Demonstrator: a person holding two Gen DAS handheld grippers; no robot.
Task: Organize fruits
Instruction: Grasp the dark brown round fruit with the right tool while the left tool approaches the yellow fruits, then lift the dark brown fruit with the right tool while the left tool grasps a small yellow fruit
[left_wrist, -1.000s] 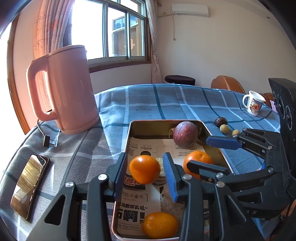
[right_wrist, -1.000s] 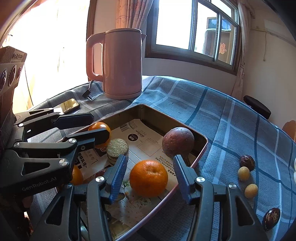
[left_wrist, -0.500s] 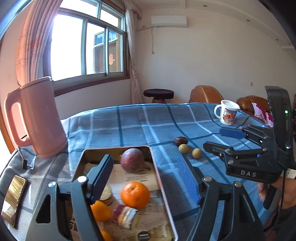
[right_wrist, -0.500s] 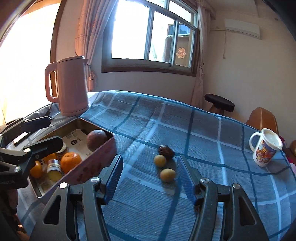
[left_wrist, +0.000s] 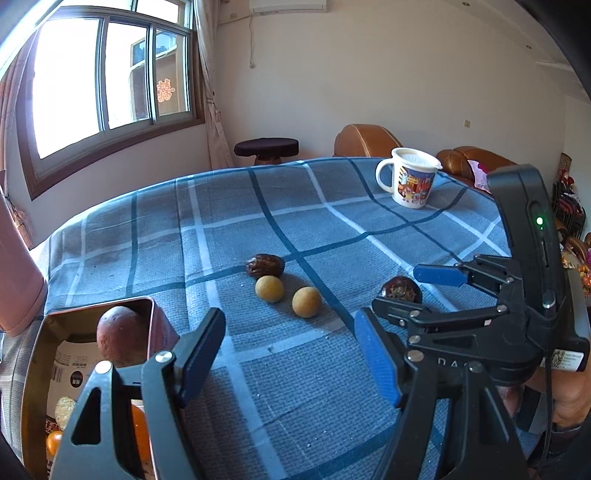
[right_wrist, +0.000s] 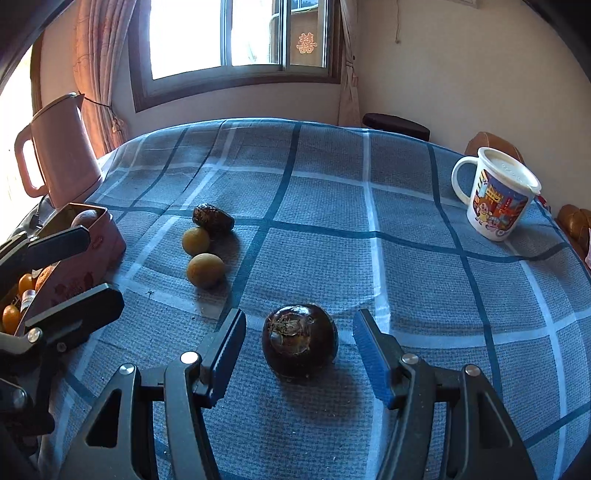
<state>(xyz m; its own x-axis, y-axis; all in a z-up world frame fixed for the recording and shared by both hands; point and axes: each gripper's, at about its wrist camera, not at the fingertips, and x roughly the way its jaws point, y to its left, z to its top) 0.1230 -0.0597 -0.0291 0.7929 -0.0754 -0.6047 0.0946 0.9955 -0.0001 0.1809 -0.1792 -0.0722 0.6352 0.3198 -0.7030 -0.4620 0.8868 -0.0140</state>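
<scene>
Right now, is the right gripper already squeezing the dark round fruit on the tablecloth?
No, the dark round fruit lies on the tablecloth between the fingers of the right gripper, with a clear gap on both sides.

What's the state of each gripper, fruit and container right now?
Left gripper: open, empty.
Right gripper: open, straddling the dark round fruit, pads clear.
Two yellow round fruits: loose on the cloth.
Wrinkled brown date: loose.
Metal tray: holds fruit.
White printed mug: upright, lidded.
</scene>
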